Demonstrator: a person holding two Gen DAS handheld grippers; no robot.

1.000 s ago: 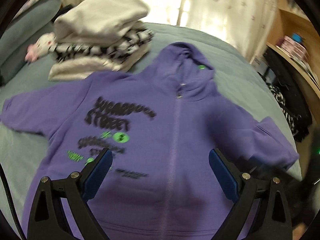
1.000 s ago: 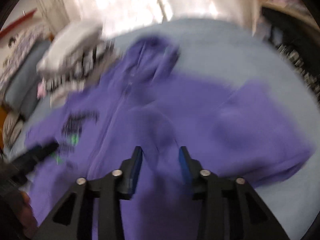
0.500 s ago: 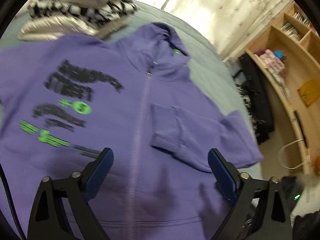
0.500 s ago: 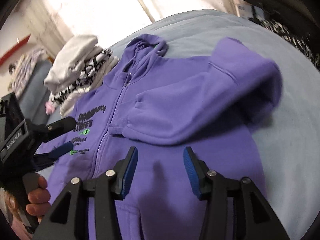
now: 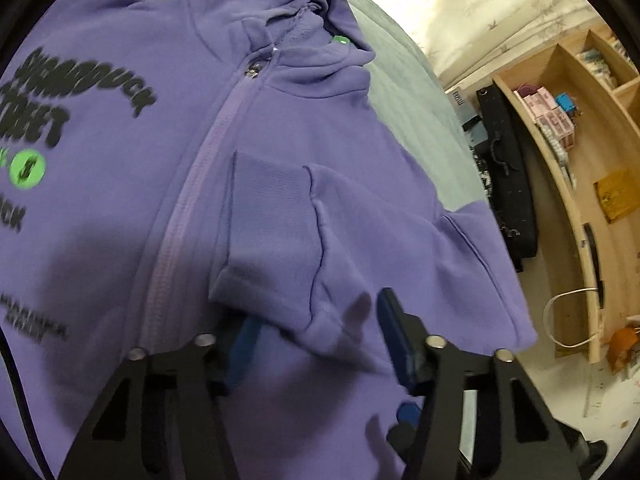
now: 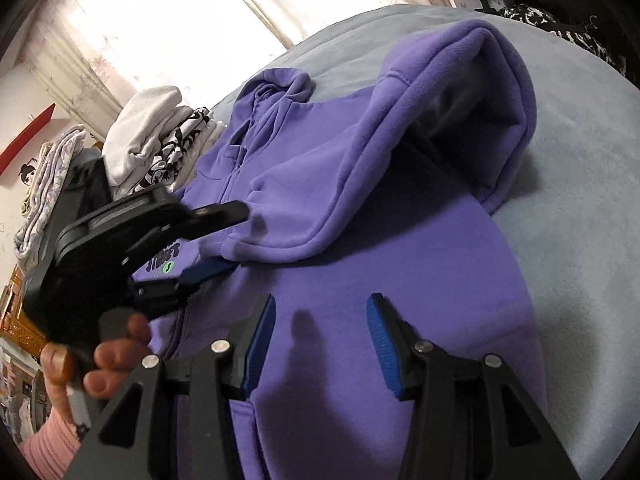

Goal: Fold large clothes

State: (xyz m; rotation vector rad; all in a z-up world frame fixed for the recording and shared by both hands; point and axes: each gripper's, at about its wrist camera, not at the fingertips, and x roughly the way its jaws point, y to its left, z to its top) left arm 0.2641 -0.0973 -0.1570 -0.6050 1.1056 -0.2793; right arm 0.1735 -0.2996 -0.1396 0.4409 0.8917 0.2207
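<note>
Left tongs (image 5: 316, 336) partly open, blue pads astride the cuff end of a folded-over sleeve (image 5: 280, 240), one pad tucked under the cloth edge, the other above it; not pressed together, so no firm hold visible. Seen from the right wrist, the same left tongs (image 6: 224, 240) reaching in from the left, upper finger over and lower blue pad under the sleeve cuff (image 6: 248, 236), gripped in a bare hand (image 6: 92, 364) with a pink cuff at the wrist. Right tongs (image 6: 322, 340) open wide, holding nothing, poised just above the lower front of a purple zip hoodie (image 6: 400, 300). Hoodie spread front-up on a grey-blue bed (image 6: 580, 220), ahead of both tongs, with black and green lettering on the chest. Beyond, left of the hood, a stack of folded clothes (image 6: 160, 144). Far right of the left tongs, wooden shelves (image 5: 568, 128) and pale curtains (image 5: 480, 8).
</note>
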